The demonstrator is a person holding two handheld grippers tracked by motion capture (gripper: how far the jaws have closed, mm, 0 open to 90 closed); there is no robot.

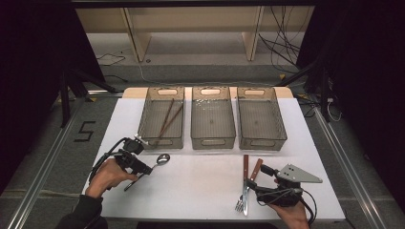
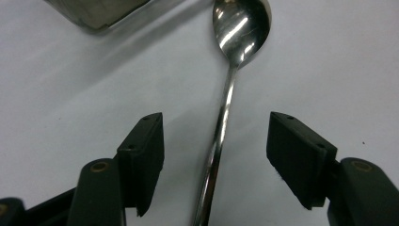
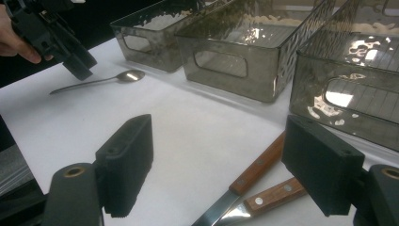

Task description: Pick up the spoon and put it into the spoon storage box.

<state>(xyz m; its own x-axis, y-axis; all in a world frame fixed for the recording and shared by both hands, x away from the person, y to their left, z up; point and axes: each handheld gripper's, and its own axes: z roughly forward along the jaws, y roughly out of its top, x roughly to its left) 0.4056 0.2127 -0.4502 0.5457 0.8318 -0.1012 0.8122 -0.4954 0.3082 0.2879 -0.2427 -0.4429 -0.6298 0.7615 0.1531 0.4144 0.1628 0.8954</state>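
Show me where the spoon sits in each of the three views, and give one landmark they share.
High view: spoon at left, in front of the left bin.
Left gripper view: spoon runs up the middle, between the open fingers.
Right gripper view: spoon upper left, on the table.
Shared landmark: the left bin beside the spoon's bowl.

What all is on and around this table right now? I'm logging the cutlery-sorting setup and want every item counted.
bins: three, smoky clear plastic, in a row at the table's far side
chopsticks: one pair, brown, in the left bin
spoon: one, silver, flat on the table before the left bin
knife and fork: one each, wooden handles, crossing near the front right
table: one, white
shelf unit: one, pale wood, on the floor behind
left tongs: black, open astride the spoon's handle, pads clear
right tongs: black, open, empty, over the wooden handles
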